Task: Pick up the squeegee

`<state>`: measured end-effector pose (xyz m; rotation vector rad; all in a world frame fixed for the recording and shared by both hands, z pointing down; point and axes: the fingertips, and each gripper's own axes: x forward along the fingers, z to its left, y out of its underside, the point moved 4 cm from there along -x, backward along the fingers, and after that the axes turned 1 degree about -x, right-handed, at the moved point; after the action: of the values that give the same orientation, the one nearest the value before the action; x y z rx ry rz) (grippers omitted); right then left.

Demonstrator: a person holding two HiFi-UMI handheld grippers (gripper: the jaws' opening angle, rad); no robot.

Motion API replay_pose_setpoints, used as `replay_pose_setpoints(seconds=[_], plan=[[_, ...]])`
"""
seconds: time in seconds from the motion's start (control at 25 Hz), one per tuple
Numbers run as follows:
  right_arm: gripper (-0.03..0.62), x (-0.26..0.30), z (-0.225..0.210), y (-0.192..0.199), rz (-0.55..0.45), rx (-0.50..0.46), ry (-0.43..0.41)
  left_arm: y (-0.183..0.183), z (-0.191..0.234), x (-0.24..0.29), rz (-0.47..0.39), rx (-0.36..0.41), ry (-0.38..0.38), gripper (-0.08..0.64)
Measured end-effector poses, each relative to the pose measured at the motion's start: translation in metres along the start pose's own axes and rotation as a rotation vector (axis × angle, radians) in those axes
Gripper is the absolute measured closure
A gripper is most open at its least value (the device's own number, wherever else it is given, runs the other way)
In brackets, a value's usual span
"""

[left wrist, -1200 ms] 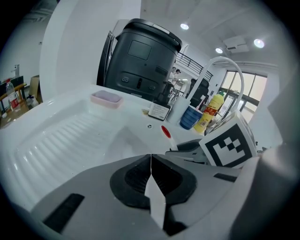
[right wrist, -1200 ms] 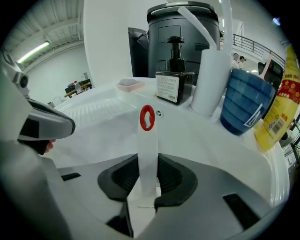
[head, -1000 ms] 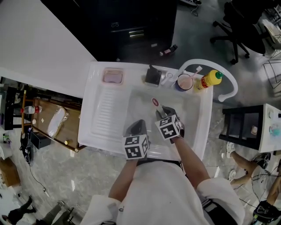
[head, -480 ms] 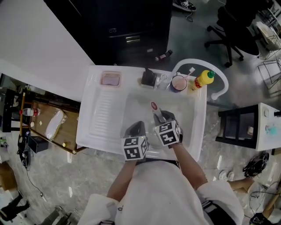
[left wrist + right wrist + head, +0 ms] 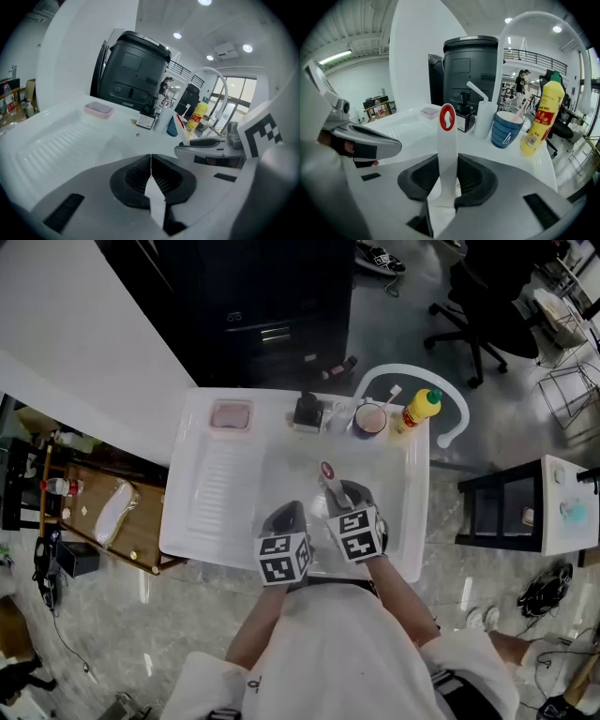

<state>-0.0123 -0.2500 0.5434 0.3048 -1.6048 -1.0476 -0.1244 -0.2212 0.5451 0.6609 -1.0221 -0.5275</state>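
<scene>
The squeegee is white with a red hanging ring at the end of its handle. My right gripper is shut on that handle, which sticks up and forward between the pads. In the head view the squeegee pokes out over the sink basin from the right gripper. My left gripper is shut with nothing in it, the pads touching. It hangs just left of the right one, the left gripper over the basin's near side.
Along the back ledge stand a pink soap dish, a black holder, a blue cup with a toothbrush and a yellow bottle. A white faucet arches at right. A ribbed drainboard lies left.
Both grippers have risen a little over the basin, the right one more, carrying the squeegee up with it. The head view has shifted, so the sink sits further left.
</scene>
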Motion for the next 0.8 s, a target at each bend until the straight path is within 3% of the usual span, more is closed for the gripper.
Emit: replay_pose_setpoints(seconds=[0.8], plan=[[0.477,-0.075,-0.012,-0.014,-0.164,0.078,0.121,-0.023,-0.044,-0.017,-0.108,0.089,0.082,0.532]])
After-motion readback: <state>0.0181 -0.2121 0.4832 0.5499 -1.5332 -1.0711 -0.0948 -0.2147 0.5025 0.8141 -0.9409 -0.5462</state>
